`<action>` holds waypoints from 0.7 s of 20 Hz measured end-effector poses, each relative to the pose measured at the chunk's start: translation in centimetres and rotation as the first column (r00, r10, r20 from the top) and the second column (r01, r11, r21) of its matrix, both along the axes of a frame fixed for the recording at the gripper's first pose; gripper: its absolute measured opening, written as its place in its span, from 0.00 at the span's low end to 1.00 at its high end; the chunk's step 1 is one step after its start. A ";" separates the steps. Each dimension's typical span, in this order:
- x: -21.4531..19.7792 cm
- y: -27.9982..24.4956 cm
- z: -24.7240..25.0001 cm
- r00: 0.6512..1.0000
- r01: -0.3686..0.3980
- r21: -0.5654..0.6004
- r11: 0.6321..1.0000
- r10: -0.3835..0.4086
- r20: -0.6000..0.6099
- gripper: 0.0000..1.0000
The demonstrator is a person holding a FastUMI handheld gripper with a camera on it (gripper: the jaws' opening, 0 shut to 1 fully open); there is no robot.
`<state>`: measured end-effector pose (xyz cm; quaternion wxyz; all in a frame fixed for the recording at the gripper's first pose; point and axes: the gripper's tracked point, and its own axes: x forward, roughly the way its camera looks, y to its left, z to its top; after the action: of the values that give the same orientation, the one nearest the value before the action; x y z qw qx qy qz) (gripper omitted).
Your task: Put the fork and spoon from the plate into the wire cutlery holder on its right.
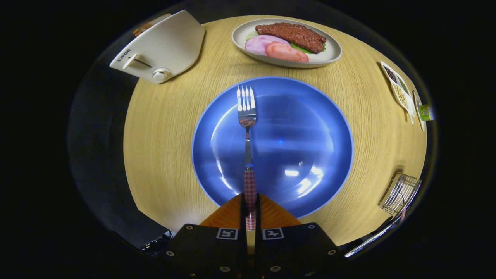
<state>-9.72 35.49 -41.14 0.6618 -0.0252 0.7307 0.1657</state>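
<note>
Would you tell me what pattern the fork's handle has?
Red-and-white check on the fork's handle, in the gripper view.

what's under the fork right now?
The fork, held by its checked handle in the shut gripper, lies over the blue plate. Bare plate shows around it; whether tines touch the plate can't be told.

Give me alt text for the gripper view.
The gripper is shut on the checked handle of a fork, held over a blue plate on a round wooden table. Beyond the blue plate sits a dish of food, and the wire cutlery holder stands to the right.
</note>
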 end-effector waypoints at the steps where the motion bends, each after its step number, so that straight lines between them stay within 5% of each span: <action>1: 0.2 -0.9 0.7 1.000 0.002 0.001 1.000 -0.002 0.014 0.08; 5: 1.0 -5.4 3.7 0.996 0.027 0.002 1.000 -0.027 0.082 0.08; 14: -0.4 -21.7 10.1 0.968 0.214 -0.051 0.976 -0.204 0.145 0.08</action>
<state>-10.10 13.76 -31.06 0.7234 0.0186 0.6867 0.0685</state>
